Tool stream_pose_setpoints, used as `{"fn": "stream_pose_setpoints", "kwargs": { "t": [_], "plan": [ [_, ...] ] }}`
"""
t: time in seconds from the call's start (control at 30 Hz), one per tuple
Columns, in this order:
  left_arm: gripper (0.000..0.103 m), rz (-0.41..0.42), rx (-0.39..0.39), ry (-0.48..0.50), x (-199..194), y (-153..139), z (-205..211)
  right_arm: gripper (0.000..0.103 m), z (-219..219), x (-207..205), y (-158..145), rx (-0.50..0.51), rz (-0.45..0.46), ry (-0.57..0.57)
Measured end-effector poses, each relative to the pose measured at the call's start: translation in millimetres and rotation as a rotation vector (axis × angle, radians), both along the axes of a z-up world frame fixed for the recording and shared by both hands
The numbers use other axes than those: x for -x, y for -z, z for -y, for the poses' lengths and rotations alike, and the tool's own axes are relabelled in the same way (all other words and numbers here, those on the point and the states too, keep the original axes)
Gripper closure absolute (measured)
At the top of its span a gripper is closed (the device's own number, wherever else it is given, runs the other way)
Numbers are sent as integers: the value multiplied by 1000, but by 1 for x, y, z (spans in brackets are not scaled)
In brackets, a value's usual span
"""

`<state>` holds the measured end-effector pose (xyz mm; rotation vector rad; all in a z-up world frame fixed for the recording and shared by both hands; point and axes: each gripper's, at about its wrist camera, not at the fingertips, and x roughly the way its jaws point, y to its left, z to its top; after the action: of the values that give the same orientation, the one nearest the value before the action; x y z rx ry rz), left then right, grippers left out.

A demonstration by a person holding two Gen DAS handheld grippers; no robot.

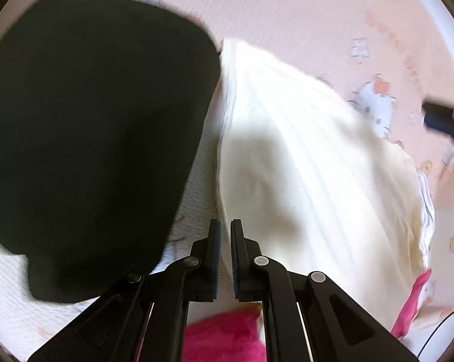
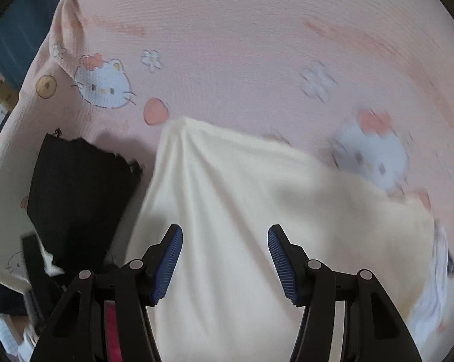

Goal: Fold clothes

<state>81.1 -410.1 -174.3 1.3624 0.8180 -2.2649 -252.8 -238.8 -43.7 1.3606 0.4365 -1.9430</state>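
Note:
A cream garment [image 1: 302, 157] lies spread over the pink cartoon-cat bedspread [image 1: 287, 9], with long taut creases running along it. My left gripper [image 1: 225, 235] is shut on the cream garment's near left edge, which runs straight in between the pads. In the right wrist view the cream garment [image 2: 242, 205] rises to a peak at its far left. My right gripper [image 2: 225, 241] hovers open above it, with nothing between its blue pads [image 2: 169, 259].
A black garment [image 1: 91, 126] lies flat left of the cream one, also seen as a black garment [image 2: 79, 193]. Bright pink cloth [image 1: 223, 338] sits under my left gripper. A white striped item [image 1: 427, 208] peeks out at the cream garment's right edge. The bedspread [image 2: 257, 30] stretches beyond.

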Motion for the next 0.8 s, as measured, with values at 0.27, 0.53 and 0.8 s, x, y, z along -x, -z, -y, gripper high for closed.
{"fn": "stream_pose_setpoints", "kwargs": {
  "t": [0.27,0.53,0.8],
  "plan": [
    [98,5,-39,119,-47,-15,2,44,-59,-51,15,15,82,81],
    [98,40,-98,185,-65,-7,39,44,-44,-110,26,50,134,29],
    [98,7,-93,186,-123,-9,72,44,-15,-138,59,65,221,51]
  ]
}}
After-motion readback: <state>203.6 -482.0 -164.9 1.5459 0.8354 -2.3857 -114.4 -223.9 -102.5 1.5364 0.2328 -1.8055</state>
